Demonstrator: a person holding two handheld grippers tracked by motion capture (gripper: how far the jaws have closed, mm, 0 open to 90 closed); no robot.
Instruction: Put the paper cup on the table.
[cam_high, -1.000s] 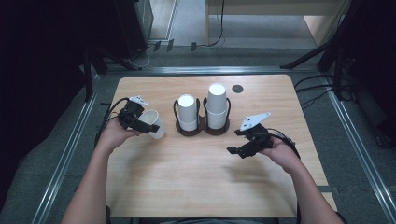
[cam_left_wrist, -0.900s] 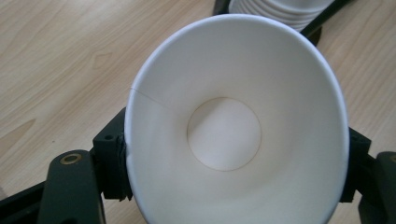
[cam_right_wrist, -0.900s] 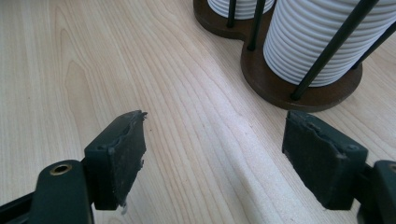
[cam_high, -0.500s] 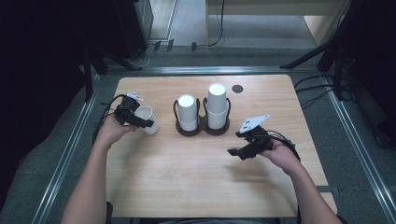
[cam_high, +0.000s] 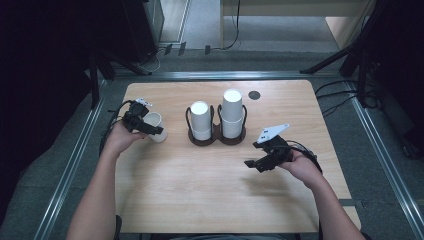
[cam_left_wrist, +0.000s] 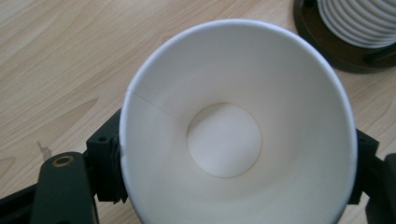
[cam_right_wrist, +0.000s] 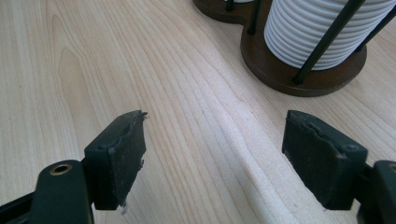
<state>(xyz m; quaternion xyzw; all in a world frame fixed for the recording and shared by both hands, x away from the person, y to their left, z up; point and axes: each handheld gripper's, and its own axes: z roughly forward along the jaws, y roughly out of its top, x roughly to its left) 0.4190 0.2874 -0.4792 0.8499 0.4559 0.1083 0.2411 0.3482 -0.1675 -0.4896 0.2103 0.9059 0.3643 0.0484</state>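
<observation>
One white cup (cam_high: 155, 126) sits at the left of the high view, squeezed between the jaws of the left gripper (cam_high: 145, 125). Its open mouth faces that gripper's camera. At the lower right, the right gripper (cam_high: 262, 159) has its jaws wide apart with nothing between them, near the cup stacks (cam_high: 217, 120).
</observation>
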